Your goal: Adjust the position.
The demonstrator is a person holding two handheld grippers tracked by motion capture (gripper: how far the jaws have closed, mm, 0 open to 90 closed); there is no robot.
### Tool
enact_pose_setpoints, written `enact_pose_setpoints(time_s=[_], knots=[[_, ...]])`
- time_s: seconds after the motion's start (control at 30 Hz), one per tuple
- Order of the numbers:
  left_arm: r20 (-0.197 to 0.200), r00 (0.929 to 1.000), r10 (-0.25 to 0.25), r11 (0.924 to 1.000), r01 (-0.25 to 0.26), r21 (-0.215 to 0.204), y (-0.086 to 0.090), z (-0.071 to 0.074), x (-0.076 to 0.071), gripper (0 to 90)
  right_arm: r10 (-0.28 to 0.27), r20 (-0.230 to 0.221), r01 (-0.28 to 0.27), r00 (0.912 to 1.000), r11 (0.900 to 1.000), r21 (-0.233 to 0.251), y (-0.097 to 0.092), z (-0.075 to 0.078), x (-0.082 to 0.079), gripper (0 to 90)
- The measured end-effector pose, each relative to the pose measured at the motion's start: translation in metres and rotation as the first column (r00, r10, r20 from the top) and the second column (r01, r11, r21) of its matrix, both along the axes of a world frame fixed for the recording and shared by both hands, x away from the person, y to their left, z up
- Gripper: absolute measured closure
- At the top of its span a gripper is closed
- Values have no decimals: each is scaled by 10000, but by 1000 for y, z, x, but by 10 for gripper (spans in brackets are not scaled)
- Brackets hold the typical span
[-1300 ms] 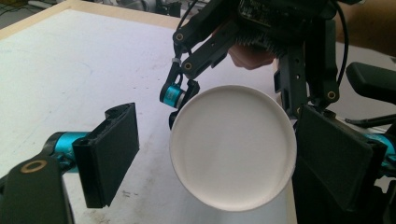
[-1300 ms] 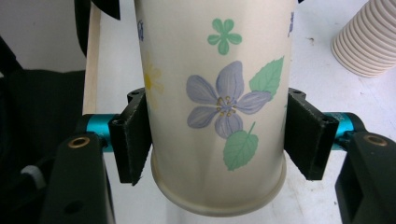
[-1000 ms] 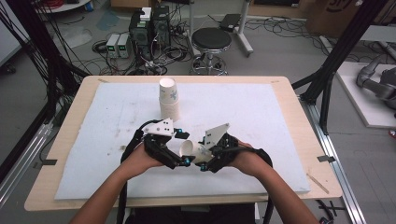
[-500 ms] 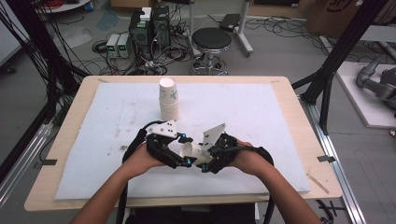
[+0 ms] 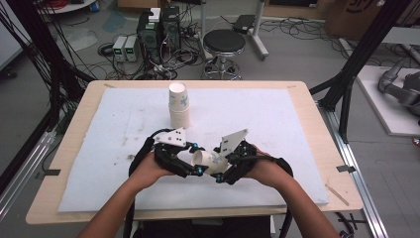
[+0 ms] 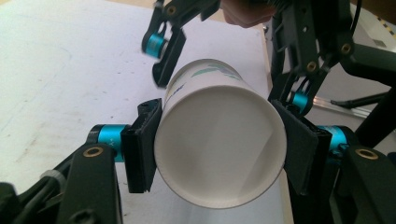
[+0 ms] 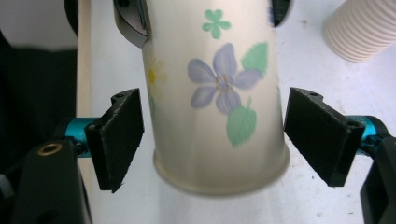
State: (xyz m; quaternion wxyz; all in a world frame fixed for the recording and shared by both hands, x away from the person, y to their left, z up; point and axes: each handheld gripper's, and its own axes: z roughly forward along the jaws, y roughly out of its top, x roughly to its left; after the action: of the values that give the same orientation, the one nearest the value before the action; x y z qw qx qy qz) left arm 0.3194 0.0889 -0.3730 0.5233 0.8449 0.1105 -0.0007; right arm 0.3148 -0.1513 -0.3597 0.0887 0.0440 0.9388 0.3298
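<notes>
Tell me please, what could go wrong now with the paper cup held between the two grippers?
1. The left gripper pinches the flowered paper cup at its open rim; such a thin wall may buckle under more squeeze.
2. The right gripper has its pads standing apart from the cup's base end, so if the left lets go now, the cup could fall onto the white mat.
3. The stack of cups stands close behind; a wide swing might topple it.

The paper cup (image 7: 212, 93) runs off the top edge; its mouth is out of sight
</notes>
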Motion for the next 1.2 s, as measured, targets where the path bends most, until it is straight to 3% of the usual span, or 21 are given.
enact_pose_setpoints(time_s=[0.07,0.23,0.33,0.47,0.5,0.8,0.87,1.0,1.1,1.2], knots=[[-100,9999,131,9997,-133,-209,3,-2,0,371,-191,-174,203,9997,9973,707,-9,2,0,207],[-284,9984,480,9970,-496,-591,11,-7,2,371,-795,-279,832,9964,9810,1753,-25,2,-1,207],[-287,9973,676,9936,-699,-884,15,-9,3,370,-1227,-405,1288,9916,9618,2416,-34,0,-2,206],[-352,9937,1068,9866,-1103,-1200,19,-12,2,370,-1801,-136,1748,9836,9308,3210,-44,-3,-7,199],[-303,9932,1122,9859,-1151,-1215,21,-13,3,370,-1881,-103,1810,9821,9272,3281,-45,-3,-8,199],[-38,9865,1640,9691,-1618,-1860,27,-19,-2,370,-2156,-187,2013,9763,8736,4431,-58,-22,-17,200],[-31,9863,1650,9628,-1617,-2167,28,-20,-4,370,-2147,-334,2057,9761,8634,4606,-60,-27,-19,200],[154,9870,1601,9559,-1512,-2517,29,-20,-7,370,-2127,-594,2151,9753,8538,4740,-62,-39,-20,202],[253,9880,1524,9542,-1405,-2641,29,-19,-10,370,-2014,-656,2086,9773,8608,4643,-62,-42,-20,203],[371,9895,1397,9559,-1250,-2658,29,-17,-13,370,-1906,-705,2010,9791,8575,4736,-63,-42,-21,204]])
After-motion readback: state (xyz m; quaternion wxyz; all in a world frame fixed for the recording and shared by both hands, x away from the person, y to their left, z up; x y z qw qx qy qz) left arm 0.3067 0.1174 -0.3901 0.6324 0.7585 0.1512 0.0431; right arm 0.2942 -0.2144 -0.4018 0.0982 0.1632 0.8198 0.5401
